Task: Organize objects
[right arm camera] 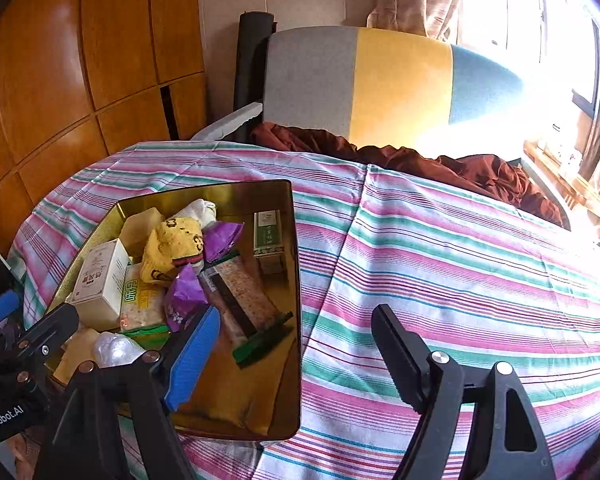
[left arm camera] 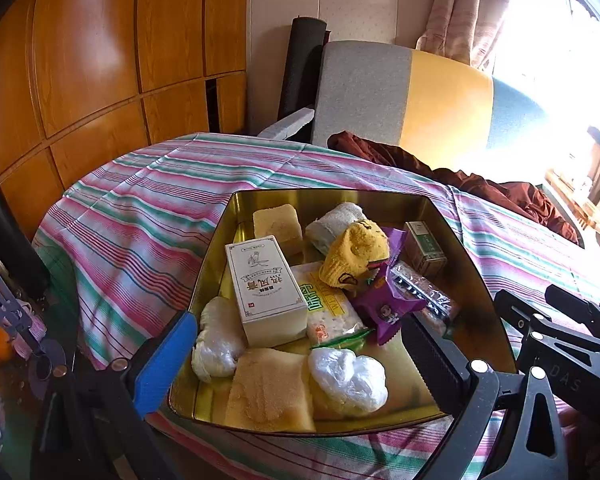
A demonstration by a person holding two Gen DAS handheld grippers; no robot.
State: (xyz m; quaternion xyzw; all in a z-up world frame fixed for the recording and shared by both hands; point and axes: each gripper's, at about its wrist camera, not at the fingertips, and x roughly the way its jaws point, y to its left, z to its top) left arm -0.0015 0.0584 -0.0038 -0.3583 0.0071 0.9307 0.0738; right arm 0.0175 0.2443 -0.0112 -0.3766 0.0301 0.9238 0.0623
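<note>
Left gripper (left arm camera: 300, 364): jaws spread wide, holding nothing, poised above the near end of the gold tin tray (left arm camera: 476, 280), blue pad over its left rim, black finger over its right part. Right gripper (right arm camera: 296, 360): likewise wide and empty, blue pad over the tray's near right corner, black finger above bare striped cloth (right arm camera: 460, 272). Tray: rectangular, long axis running from the near edge away toward the striped chair back (left arm camera: 412, 96), set on the cloth toward the left side of the worktop. Contents: white carton with red lettering (left arm camera: 266, 288), long axis along the tray, left side; pale yellow sponge block (left arm camera: 278, 226) at the far left; rolled white towel (left arm camera: 334, 224) beside it; yellow knitted sock (left arm camera: 356, 254) lying on top at centre; purple snack packet (left arm camera: 388, 308) touching the sock; clear cracker wrapper with green print (left arm camera: 328, 308) under both; long clear-wrapped bar (right arm camera: 240, 300) pointing toward the near right corner; small green-and-white box (left arm camera: 424, 248) upright against the far right wall; two crumpled plastic-wrapped bundles (left arm camera: 348, 372) and a tan sponge slab (left arm camera: 268, 392) at the near end. Open room: broad bare cloth right of the tray; dark red fabric (right arm camera: 460, 168) bunched along the far edge.
</note>
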